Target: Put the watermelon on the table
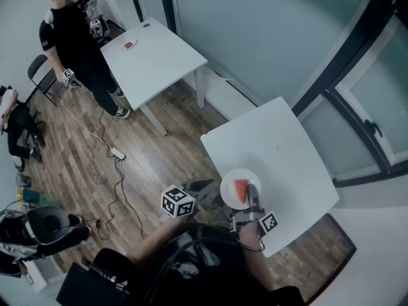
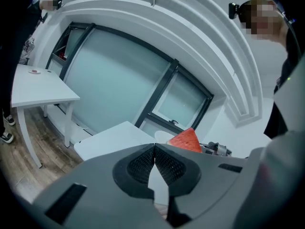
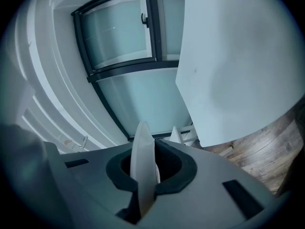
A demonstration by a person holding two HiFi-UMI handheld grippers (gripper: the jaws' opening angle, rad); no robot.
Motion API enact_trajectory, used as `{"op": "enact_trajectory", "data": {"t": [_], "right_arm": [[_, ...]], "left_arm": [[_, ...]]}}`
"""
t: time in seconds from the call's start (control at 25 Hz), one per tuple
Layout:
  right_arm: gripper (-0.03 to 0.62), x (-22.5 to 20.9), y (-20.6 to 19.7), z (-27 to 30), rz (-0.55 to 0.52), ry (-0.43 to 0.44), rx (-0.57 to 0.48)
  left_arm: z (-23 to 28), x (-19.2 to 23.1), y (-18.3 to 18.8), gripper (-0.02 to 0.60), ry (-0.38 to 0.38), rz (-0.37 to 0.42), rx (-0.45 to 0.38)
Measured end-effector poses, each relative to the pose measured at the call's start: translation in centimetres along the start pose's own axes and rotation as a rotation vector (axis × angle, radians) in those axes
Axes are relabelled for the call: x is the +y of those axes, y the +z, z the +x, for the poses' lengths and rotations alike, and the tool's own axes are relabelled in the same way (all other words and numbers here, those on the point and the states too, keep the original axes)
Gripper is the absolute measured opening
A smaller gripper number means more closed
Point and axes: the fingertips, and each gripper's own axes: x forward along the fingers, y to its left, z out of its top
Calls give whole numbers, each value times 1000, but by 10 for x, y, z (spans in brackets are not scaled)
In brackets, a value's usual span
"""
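Watermelon wedge (image 1: 241,190), red and triangular, sits on a round white plate (image 1: 230,182) at the near edge of the square white table (image 1: 274,139), and the right tongs (image 1: 253,195) are clenched on the plate's rim. Can't tell if the plate actually touches the table. The left tongs (image 2: 155,157) are clenched on nothing just beside the plate, and their body hides all but the wedge's tip in the left gripper view.

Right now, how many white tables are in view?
2. The near table is at centre right, by the plate held in the right gripper; the far table is at upper left, beside a standing person. More may lie out of frame.
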Motion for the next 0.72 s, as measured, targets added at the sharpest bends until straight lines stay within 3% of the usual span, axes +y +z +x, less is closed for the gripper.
{"op": "enact_trajectory", "data": {"t": [0.36,0.72], "right_arm": [[25,3,71,62,-62,38,-25],[25,-8,115,137,-135,9,-81]], "left_arm": [[74,42,21,6,7,5,52],[135,87,57,5,-79,-18,86]]}}
